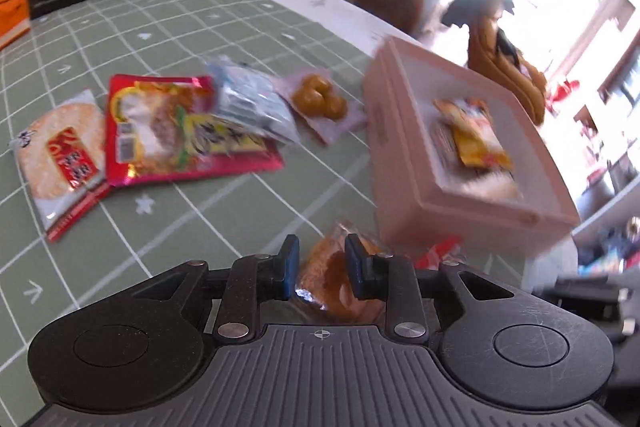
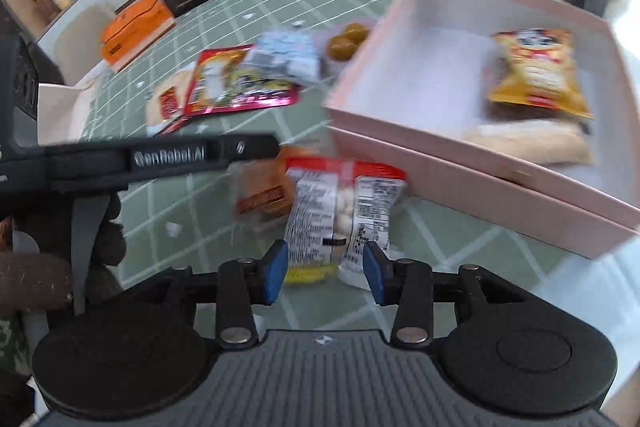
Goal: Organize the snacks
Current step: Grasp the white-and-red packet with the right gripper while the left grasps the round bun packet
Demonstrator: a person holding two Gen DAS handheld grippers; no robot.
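My left gripper (image 1: 322, 267) clamps an orange bun packet (image 1: 328, 283); only my right gripper (image 2: 326, 273), unclenched, shows the white snack packet (image 2: 340, 211) lengthwise toward me.

One pink box (image 2: 460, 183) holds two snack packets (image 2: 536, 75), and roughly six more packets (image 1: 188, 131) lie outside it.

My left hand-held gripper (image 1: 322, 267) is matt black plastic with blue rubbery-looking pads (image 1: 291, 267) and bright metal pivot pins. The snack packets (image 1: 192, 129) are glossy, crinkled film. The pink box (image 2: 472, 187) looks like smooth matt card, and the green tabletop (image 1: 192, 23) shines like glass.
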